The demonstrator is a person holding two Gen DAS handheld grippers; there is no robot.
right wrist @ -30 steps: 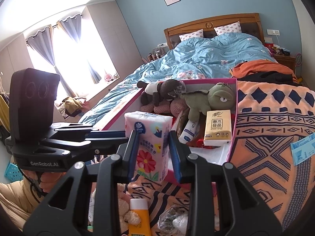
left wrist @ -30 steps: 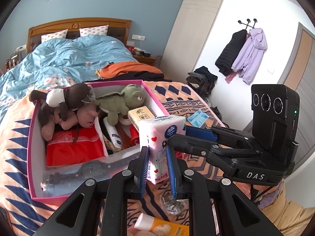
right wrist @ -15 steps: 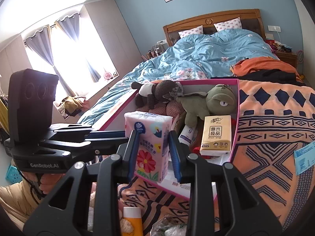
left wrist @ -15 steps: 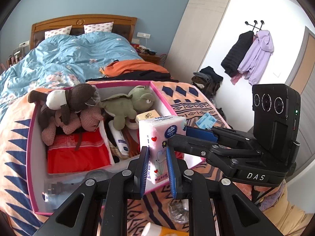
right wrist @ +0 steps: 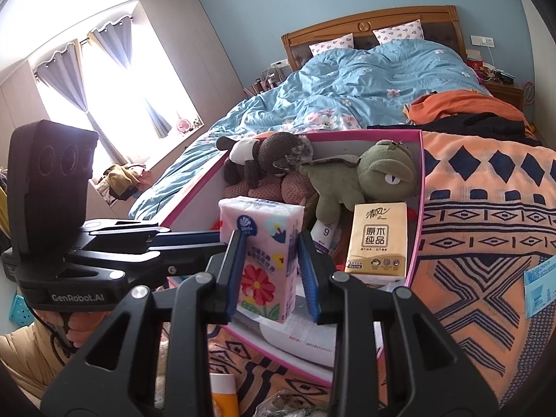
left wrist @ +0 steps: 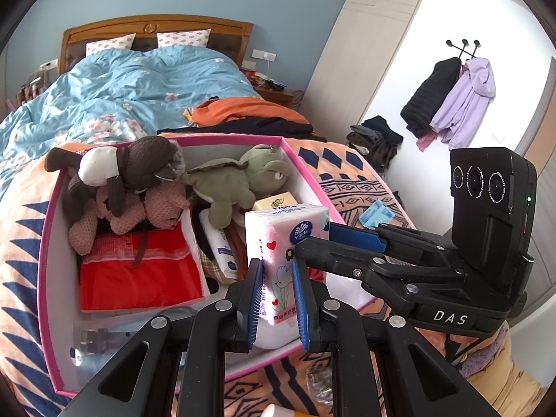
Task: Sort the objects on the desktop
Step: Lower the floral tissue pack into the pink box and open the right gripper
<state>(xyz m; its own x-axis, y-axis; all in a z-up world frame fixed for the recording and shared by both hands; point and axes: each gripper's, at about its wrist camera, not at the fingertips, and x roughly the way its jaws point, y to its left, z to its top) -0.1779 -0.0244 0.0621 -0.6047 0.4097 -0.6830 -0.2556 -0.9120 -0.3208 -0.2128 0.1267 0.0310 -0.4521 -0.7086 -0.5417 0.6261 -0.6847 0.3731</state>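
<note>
Both hand-held grippers, left [left wrist: 276, 300] and right [right wrist: 271, 279], now carry the pink flowered tissue pack [left wrist: 285, 243] over the pink-rimmed cardboard box [left wrist: 47, 243], each clenched on it.

Right tongs [right wrist: 271, 274] clamping tissue pack [right wrist: 266, 243], pink-rimmed box [right wrist: 417, 208] behind

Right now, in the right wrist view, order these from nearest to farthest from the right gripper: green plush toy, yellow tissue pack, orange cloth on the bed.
1. Yellow tissue pack, in the pink box just right of the right gripper.
2. Green plush toy, behind the pack at the box's far end.
3. Orange cloth, beyond the box on the bed, upper right.
</note>
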